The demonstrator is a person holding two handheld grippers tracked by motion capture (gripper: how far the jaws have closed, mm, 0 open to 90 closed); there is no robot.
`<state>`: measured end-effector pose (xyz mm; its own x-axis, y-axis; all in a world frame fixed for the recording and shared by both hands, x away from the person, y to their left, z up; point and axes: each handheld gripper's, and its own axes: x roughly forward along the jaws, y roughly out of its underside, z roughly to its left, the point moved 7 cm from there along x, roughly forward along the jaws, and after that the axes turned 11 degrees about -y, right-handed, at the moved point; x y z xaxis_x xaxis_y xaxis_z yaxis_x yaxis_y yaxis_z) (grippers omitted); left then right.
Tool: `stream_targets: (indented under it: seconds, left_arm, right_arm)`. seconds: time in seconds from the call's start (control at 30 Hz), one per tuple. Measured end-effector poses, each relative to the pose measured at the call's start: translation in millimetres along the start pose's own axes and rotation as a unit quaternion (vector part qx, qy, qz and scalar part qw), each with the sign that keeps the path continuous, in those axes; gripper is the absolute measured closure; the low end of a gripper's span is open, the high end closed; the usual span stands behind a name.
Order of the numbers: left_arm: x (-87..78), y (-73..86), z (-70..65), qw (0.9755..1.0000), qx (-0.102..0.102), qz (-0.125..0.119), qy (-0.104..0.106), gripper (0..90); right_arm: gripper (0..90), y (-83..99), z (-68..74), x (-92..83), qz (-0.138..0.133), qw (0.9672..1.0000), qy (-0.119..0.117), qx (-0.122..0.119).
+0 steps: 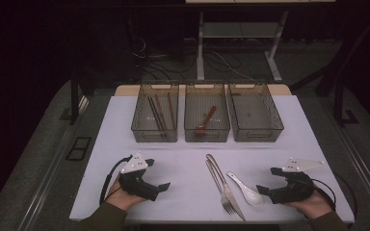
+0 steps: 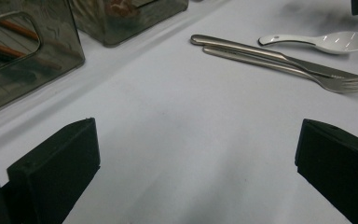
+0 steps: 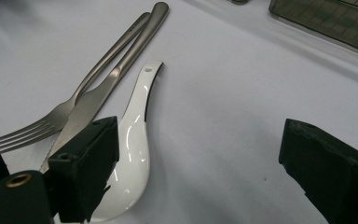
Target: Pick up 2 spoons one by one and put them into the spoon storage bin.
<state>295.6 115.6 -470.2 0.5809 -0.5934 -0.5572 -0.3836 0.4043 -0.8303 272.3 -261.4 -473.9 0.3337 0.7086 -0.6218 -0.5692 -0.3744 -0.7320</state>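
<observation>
My left gripper (image 1: pixel 158 191) (image 2: pixel 196 140) rests low at the front left of the white table (image 1: pixel 183 159), jaws wide apart with bare table between them. At the front right my right gripper (image 1: pixel 266 182) (image 3: pixel 200 140) is open too, one jaw right next to the bowl of a white ceramic spoon (image 1: pixel 248 192) (image 3: pixel 133 140). A metal fork (image 1: pixel 220 185) (image 3: pixel 60 114) and knife (image 1: pixel 227 190) (image 3: pixel 112 79) lie side by side just left of that spoon. From the left gripper view the knife (image 2: pixel 270 53), fork (image 2: pixel 279 67) and spoon (image 2: pixel 326 41) lie well ahead.
Three translucent bins stand in a row at the back. The left bin (image 1: pixel 155 135) holds chopsticks (image 1: pixel 156 113), the middle bin (image 1: pixel 207 135) a red spoon (image 1: pixel 206 120), and the right bin (image 1: pixel 259 134) looks empty. Dark floor, cables and a desk frame lie beyond.
</observation>
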Motion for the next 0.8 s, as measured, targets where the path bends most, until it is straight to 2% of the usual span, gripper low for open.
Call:
stream_targets:
  seconds: [0.17, 0.47, 0.8]
  left_arm:
    - [1.5, 1.9, 0.3, 1.0000, 0.008, 0.005, 0.002, 0.0]
    - [2.8, 2.3, -0.6, 0.9999, 0.010, 0.006, 0.004, 0.0]
    - [5.1, 4.8, -2.7, 0.9996, 0.021, 0.016, 0.010, 0.0]
  right_arm:
    - [17.4, -1.5, 6.4, -0.1, -0.003, 0.9999, -0.013, -0.001]
    - [33.4, -1.3, 19.7, 5.3, 0.008, 0.9989, -0.044, -0.015]
    - [42.2, 4.0, 26.6, 16.4, 0.040, 0.9967, -0.067, -0.024]
